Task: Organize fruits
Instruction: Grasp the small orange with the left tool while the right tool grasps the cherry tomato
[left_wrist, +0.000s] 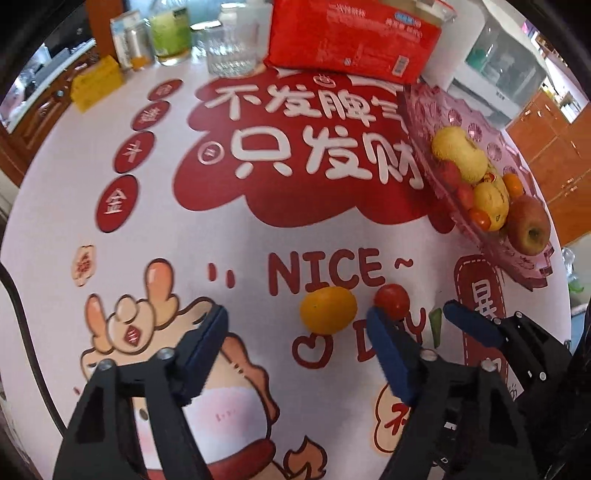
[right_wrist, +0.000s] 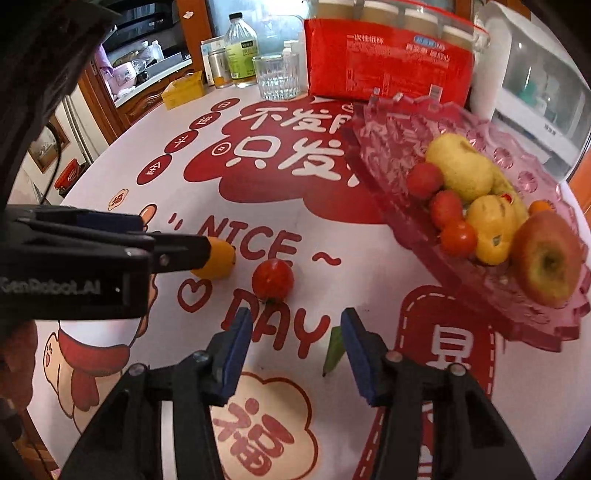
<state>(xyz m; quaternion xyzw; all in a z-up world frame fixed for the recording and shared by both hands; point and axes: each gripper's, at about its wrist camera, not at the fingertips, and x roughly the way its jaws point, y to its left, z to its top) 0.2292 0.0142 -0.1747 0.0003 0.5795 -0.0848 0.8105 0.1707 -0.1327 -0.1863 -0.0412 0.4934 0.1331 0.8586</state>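
Note:
A small orange fruit (left_wrist: 328, 310) and a red tomato (left_wrist: 392, 300) lie on the printed tablecloth near the word NICE. My left gripper (left_wrist: 295, 312) is open, pointing steeply down, with the orange fruit between its fingers, nearer the right one and untouched. My right gripper (right_wrist: 295, 314) is open just short of the tomato (right_wrist: 272, 278), with nothing between its pads. One of the left gripper's fingers (right_wrist: 184, 253) partly hides the orange fruit (right_wrist: 221, 264). The pink glass fruit plate (right_wrist: 384, 129) at the right holds yellow fruits, tomatoes and an apple (right_wrist: 546, 258).
A green sliver (right_wrist: 334, 350) lies on the cloth by my right gripper's right finger. At the back stand a red package (left_wrist: 351, 37), a glass tumbler (left_wrist: 231, 51), a green bottle (left_wrist: 170, 37) and a yellow box (left_wrist: 96, 83). The round table's edge curves along the left.

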